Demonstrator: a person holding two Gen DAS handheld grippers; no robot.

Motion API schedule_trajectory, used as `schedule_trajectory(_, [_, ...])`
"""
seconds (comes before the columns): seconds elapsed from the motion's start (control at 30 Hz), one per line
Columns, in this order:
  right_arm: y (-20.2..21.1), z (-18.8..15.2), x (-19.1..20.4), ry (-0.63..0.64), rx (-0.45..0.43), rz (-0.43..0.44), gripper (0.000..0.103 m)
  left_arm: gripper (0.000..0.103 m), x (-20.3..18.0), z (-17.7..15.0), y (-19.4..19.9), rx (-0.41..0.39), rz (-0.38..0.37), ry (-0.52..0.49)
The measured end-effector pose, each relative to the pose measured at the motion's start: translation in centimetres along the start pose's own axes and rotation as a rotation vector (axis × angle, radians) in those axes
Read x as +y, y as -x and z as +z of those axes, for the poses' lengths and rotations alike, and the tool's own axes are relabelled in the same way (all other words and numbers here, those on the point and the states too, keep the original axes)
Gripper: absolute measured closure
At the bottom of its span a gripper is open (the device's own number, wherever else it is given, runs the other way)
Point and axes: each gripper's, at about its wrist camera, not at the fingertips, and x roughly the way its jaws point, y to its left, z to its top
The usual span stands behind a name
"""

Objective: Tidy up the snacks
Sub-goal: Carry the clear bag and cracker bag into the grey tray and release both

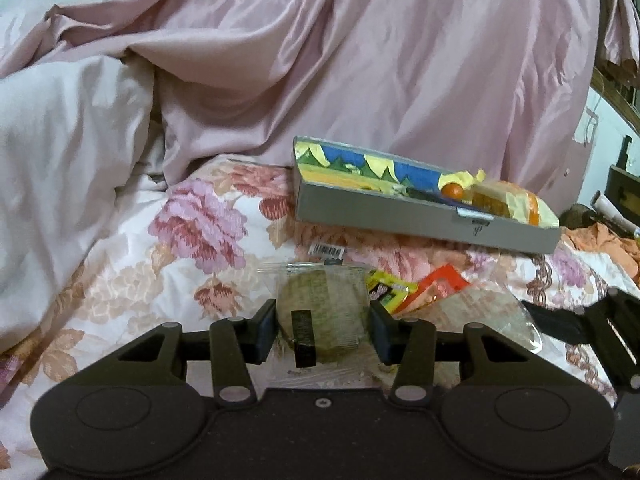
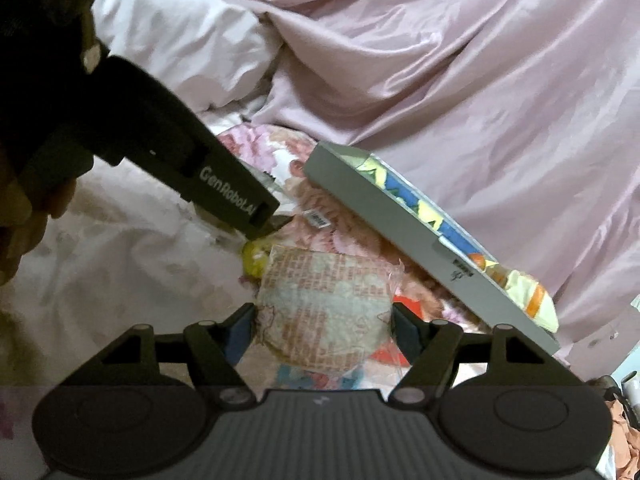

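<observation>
Snacks are in both grips at once: in the lower middle of the left wrist view, the left gripper [image 1: 323, 330] has its pads [image 1: 267, 330] clamped against the sides of a round greenish cake in clear wrap [image 1: 322, 320], and in the lower middle of the right wrist view the right gripper [image 2: 323, 330] grasps a wider packet printed in red [image 2: 324, 312]. Just beyond the left fingers, right of centre, yellow and red packets [image 1: 416, 292] lie loose on the floral bedsheet [image 1: 192, 248]. Further out, at centre right, sits a shallow grey box [image 1: 420, 220] with a colourful lining, an orange-and-cream wrapped snack [image 1: 516, 204] already at its right end. Pink bedding [image 1: 360, 60] fills the upper frame. This looks like the carry step; next, each packet needs lifting over the box wall and releasing inside on bare lining.
</observation>
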Motion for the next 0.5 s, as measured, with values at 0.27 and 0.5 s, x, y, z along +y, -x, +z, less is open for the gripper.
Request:
schedule_trajectory(0.27, [1.6, 0.2, -2.2, -0.067, -0.012, -0.035, 0.028, 0.054, -2.9, 2.2, 1.4, -0.065, 0.016, -0.039])
schedule_trajectory(0.5, [3.1, 1.4, -6.1, -0.182, -0.047, -0.075, 0.028, 0.054, -5.1, 3.6, 2.2, -0.089, 0.034, -0.029])
